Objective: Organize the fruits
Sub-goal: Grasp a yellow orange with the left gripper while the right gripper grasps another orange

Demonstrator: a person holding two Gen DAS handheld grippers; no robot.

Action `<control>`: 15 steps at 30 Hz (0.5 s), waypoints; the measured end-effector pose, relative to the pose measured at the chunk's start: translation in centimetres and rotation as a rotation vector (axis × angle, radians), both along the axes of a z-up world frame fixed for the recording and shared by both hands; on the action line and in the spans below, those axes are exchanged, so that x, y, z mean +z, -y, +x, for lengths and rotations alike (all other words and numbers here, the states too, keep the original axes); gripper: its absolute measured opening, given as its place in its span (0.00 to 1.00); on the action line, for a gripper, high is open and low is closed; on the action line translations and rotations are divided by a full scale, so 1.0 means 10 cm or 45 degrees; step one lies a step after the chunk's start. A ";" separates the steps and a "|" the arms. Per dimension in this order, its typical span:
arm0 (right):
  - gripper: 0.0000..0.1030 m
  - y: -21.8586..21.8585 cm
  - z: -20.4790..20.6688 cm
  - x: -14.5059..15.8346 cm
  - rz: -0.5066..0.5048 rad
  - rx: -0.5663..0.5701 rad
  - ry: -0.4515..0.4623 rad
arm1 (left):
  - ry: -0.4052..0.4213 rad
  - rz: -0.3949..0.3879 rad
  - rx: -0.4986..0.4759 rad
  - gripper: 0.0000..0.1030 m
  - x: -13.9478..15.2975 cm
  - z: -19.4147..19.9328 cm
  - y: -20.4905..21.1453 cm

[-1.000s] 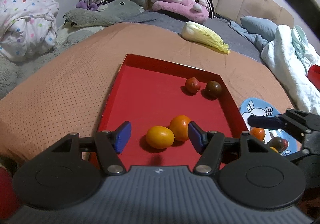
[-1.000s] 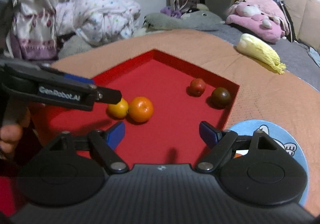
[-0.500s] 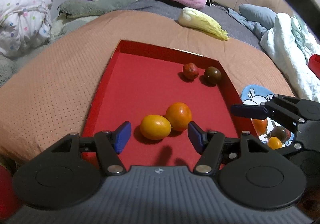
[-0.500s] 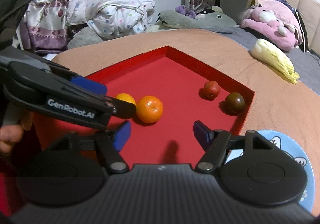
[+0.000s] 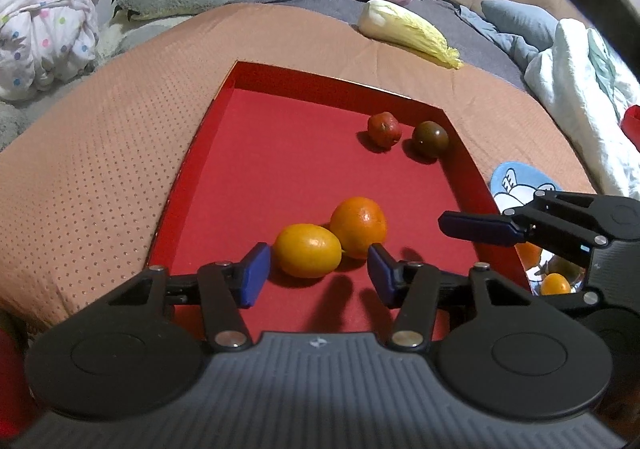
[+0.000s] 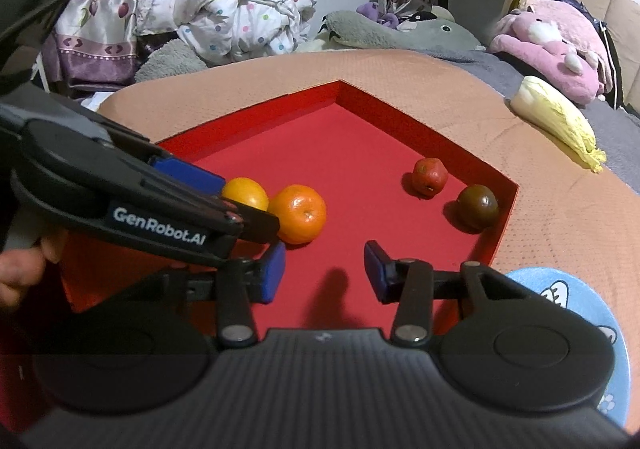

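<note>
In the tray (image 5: 192,153), two citrus fruits (image 5: 307,255) touch at the near end by my left tongs (image 5: 318,275). Two small fruits (image 5: 384,129) sit side by side in its far right corner. Behind the tray lies a cabbage (image 5: 408,33); right of it, a plate (image 5: 516,185).

The left gripper (image 6: 256,217) hides part of the yellow fruit (image 6: 245,193) beside the orange (image 6: 298,213). Fruits on the blue plate (image 5: 516,185) — mostly hidden behind the right gripper (image 5: 480,227) — unclear.
</note>
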State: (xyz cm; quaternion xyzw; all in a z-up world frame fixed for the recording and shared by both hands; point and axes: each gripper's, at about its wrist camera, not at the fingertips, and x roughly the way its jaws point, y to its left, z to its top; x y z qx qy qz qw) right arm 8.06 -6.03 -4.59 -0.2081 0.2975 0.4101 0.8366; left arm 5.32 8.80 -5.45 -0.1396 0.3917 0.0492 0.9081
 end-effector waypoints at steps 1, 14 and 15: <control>0.45 0.00 0.00 0.00 0.000 0.003 -0.003 | -0.003 -0.001 0.000 0.57 -0.01 0.01 0.00; 0.45 -0.09 -0.01 -0.01 -0.023 0.037 -0.008 | 0.012 -0.056 0.007 0.47 0.02 -0.05 -0.06; 0.45 -0.11 -0.01 -0.02 -0.029 0.044 -0.008 | 0.009 -0.054 0.010 0.46 0.01 -0.05 -0.07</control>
